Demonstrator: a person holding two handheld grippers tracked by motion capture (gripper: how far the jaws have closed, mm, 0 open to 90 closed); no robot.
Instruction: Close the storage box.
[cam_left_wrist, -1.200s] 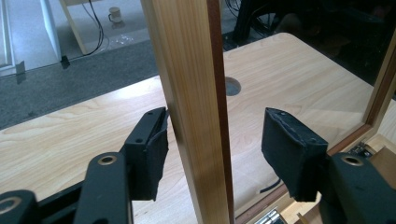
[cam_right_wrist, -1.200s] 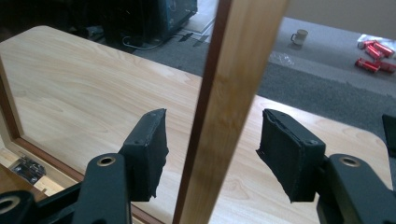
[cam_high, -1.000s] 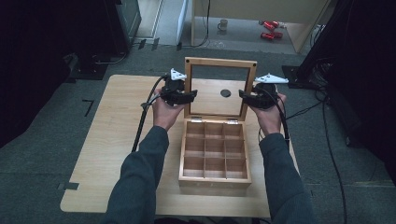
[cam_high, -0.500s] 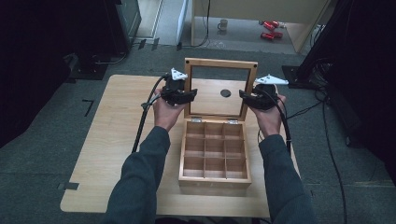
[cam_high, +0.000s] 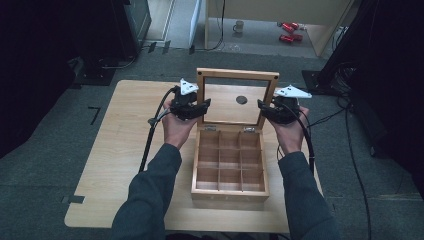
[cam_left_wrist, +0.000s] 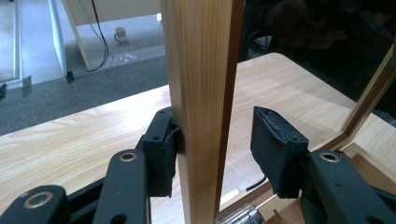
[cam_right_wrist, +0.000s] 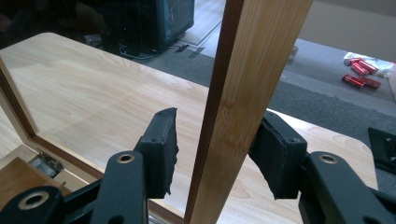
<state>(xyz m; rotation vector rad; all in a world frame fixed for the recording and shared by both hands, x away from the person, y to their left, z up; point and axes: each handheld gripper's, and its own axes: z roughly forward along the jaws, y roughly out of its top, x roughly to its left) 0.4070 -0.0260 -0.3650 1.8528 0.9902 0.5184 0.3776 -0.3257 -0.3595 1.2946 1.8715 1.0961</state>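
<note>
Beyond lid (cam_right_wrist: 252, 93), red cans (cam_right_wrist: 358, 74).

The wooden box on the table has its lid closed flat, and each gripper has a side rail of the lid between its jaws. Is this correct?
Not entirely. The lid is not closed flat: the high view shows it standing upright, with the box open. The rest holds: the left gripper and right gripper each have a side rail between their jaws.

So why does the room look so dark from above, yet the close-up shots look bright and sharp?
High view: the table and wooden box are lit, the surroundings fall into shadow, and detail is soft. Left gripper view: the lid's frame is crisp, its glass showing dark reflections. Right gripper view: the frame is equally sharp, the floor behind slightly softer.
</note>
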